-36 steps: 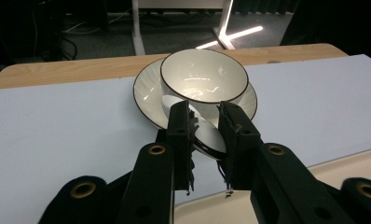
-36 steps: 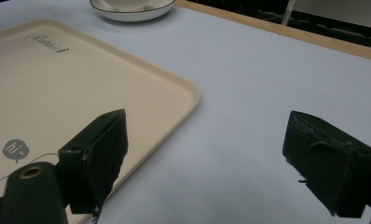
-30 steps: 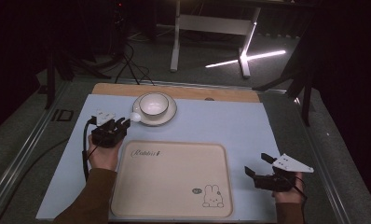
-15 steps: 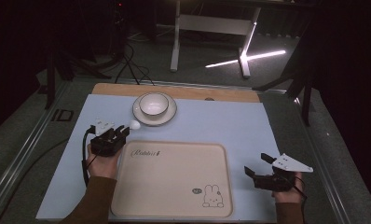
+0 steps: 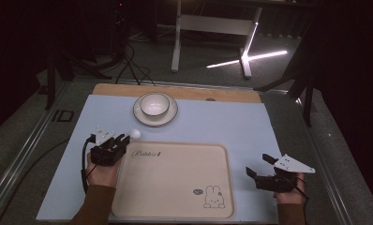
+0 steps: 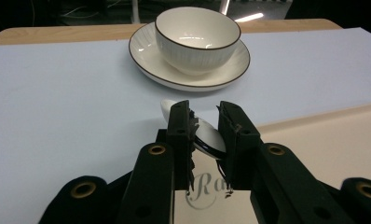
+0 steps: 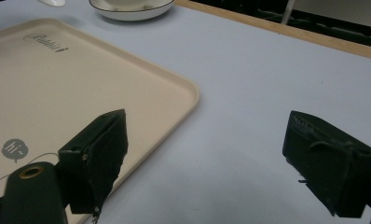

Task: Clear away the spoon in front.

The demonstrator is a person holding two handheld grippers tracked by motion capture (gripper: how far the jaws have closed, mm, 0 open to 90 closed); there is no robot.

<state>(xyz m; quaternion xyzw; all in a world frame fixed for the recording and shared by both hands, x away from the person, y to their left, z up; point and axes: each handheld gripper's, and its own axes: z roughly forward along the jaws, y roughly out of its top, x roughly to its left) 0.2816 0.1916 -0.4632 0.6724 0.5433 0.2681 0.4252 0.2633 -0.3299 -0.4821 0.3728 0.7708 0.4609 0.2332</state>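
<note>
Table (image 5: 250, 126) blue-matted, dark room, floor cables (image 5: 133, 70)

One bowl (image 5: 154, 104), one saucer (image 5: 142, 116), one spoon (image 6: 206, 133), one tray (image 5: 175, 187), two claws.

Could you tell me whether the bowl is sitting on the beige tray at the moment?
No, the bowl sits on a saucer on the blue mat, beyond the far edge of the beige tray.

A white spoon (image 6: 207, 133) sits clamped in the left gripper (image 6: 204, 123) at the tray's (image 5: 175, 187) far-left corner. Beyond it, a white bowl (image 5: 154, 104) stands upright on its saucer (image 5: 140, 114).
</note>
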